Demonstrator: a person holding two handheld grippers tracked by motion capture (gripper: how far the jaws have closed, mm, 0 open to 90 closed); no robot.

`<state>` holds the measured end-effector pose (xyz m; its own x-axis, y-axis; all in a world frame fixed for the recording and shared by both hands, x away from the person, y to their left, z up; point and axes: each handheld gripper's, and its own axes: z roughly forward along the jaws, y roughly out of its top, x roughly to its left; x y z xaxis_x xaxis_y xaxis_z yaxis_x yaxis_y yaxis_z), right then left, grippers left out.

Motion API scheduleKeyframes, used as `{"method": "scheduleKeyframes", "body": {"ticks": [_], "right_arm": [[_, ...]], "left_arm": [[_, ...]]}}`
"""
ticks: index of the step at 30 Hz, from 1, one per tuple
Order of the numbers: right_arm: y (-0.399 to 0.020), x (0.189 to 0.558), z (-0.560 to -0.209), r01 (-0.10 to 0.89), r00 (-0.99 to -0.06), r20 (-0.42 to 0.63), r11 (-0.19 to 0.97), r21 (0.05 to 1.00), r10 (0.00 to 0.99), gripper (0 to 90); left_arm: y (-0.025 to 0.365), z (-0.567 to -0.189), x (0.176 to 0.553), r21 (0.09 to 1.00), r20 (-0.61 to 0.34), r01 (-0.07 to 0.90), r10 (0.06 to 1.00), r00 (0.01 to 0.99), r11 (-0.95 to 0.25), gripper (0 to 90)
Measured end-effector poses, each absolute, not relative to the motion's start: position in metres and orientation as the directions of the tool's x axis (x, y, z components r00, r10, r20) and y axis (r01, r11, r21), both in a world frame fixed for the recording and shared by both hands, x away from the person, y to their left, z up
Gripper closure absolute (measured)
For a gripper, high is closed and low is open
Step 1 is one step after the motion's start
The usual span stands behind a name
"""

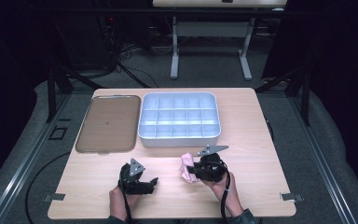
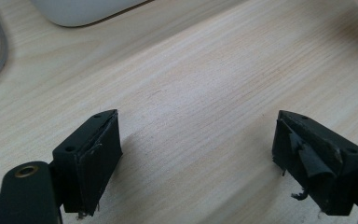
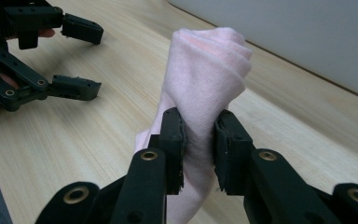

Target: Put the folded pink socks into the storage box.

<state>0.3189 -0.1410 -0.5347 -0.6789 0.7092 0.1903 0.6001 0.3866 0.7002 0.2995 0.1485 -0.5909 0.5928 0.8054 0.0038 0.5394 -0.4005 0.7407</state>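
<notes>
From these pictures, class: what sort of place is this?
Probably a lab or recording workspace: a wooden table with a divided bin, dark curtains around it, loose cables on the floor, and another desk behind.

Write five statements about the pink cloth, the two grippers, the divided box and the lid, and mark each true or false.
1. The right gripper is shut on the pink cloth. True.
2. The left gripper holds a cloth too. False: its jaws stand open with only bare table between them.
3. The pink cloth lies in the divided box. False: it is in front of the box, in the right gripper.
4. The lid lies left of the divided box. True.
5. The lid covers the box. False: it lies flat on the table beside it.
</notes>
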Motion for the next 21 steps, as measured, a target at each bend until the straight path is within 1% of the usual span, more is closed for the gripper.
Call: {"method": "scheduleKeyframes", "body": {"ticks": [21], "right_arm": [[-0.174, 0.326, -0.497, 0.557, -0.631, 0.121, 0.339, 0.758, 0.766, 74.7]], "left_arm": [[0.148, -0.591, 0.300, 0.740, 0.006, 0.537, 0.802, 0.597, -0.405, 15.1]]}}
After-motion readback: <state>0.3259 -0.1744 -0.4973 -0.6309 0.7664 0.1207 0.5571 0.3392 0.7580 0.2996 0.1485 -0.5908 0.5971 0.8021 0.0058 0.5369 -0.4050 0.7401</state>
